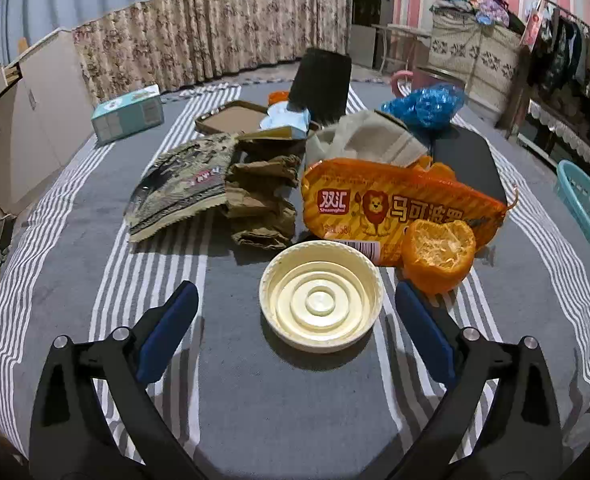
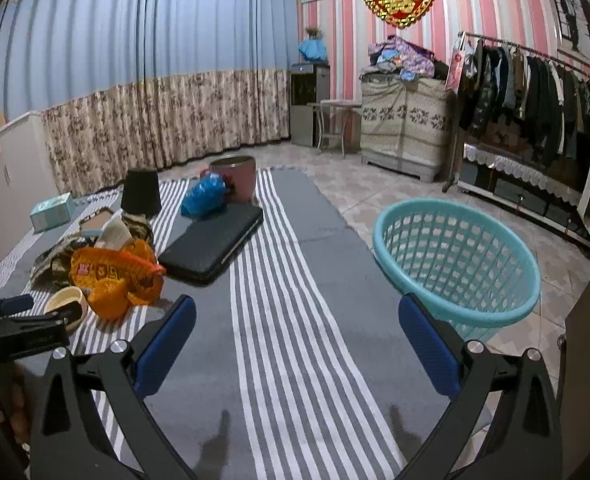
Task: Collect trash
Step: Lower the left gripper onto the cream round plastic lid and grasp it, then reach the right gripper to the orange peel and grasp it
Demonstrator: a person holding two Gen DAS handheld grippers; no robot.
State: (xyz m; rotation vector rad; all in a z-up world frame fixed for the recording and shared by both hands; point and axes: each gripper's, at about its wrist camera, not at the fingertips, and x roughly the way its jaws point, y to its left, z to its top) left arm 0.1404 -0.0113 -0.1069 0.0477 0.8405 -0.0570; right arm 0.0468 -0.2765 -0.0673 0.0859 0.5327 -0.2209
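Observation:
A cream plastic lid (image 1: pixel 321 296) lies upside down on the striped cloth, between the tips of my open left gripper (image 1: pixel 297 300), which touches nothing. Behind it lie an orange snack wrapper (image 1: pixel 395 204), an orange peel (image 1: pixel 439 256), crumpled brown paper (image 1: pixel 261 204) and a printed camouflage-pattern bag (image 1: pixel 181 188). My right gripper (image 2: pixel 297 316) is open and empty over bare cloth. A turquoise basket (image 2: pixel 455 264) stands on the floor to its right. The lid (image 2: pixel 65 300), wrapper (image 2: pixel 111 272) and left gripper (image 2: pixel 19 320) show at the left of the right wrist view.
Farther back are a black laptop case (image 2: pixel 211 244), a blue plastic bag (image 2: pixel 205 196), a pink cup (image 2: pixel 235 178), a black upright object (image 1: pixel 321 80), a tissue box (image 1: pixel 129 114), a beige cloth (image 1: pixel 369 138) and a tray (image 1: pixel 231 120). A clothes rack (image 2: pixel 535 92) lines the right wall.

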